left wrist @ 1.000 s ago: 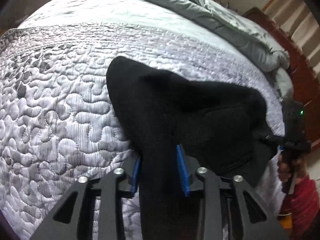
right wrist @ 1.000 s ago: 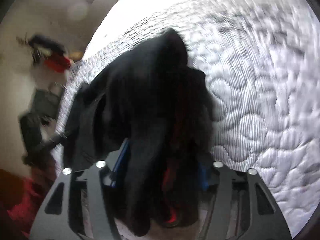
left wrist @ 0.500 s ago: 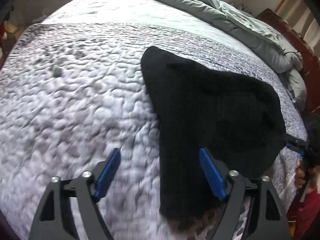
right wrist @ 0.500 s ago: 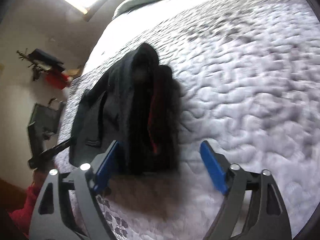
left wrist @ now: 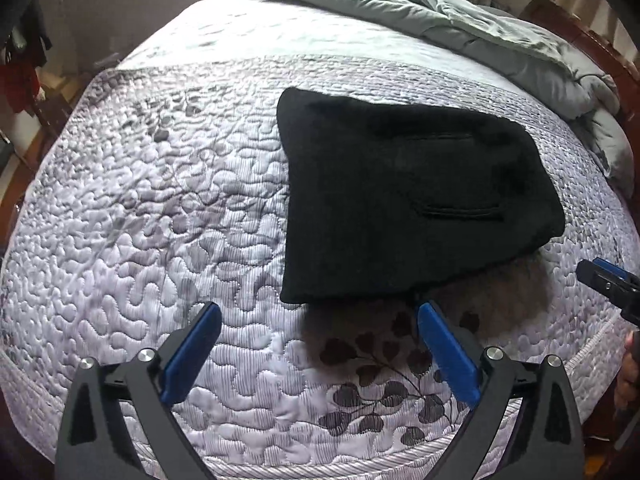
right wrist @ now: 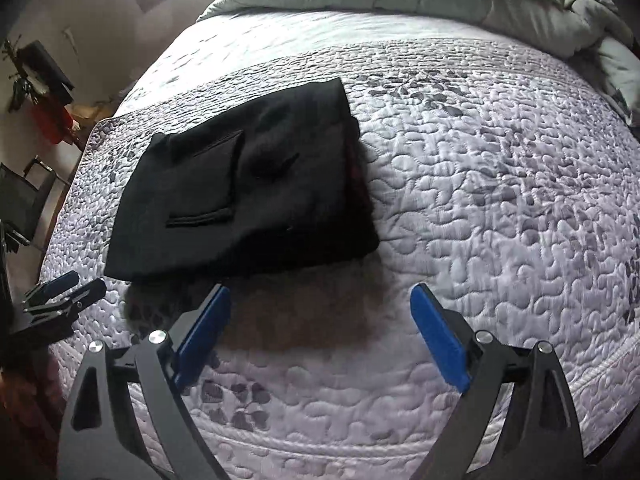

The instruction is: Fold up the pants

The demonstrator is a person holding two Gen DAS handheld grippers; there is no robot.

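Note:
The black pants (left wrist: 404,200) lie folded into a compact flat bundle on the quilted lilac bedspread (left wrist: 160,208), back pockets facing up. They also show in the right wrist view (right wrist: 256,196). My left gripper (left wrist: 318,312) is open and empty, hovering just short of the bundle's near edge. My right gripper (right wrist: 320,296) is open and empty, just short of the bundle's near edge. The right gripper's tip shows at the right edge of the left wrist view (left wrist: 608,284); the left gripper shows at the left edge of the right wrist view (right wrist: 60,296).
A rumpled grey-green duvet (left wrist: 480,28) is piled at the far end of the bed. The bed's near edge (left wrist: 320,464) runs below my grippers. A dark wooden bed frame (left wrist: 592,36) stands at the right. Chairs and red items (right wrist: 36,120) stand beside the bed.
Both grippers have let go of the pants, opened wide and pulled back toward the bed's near edge. The pants now lie flat and folded on the bedspread.

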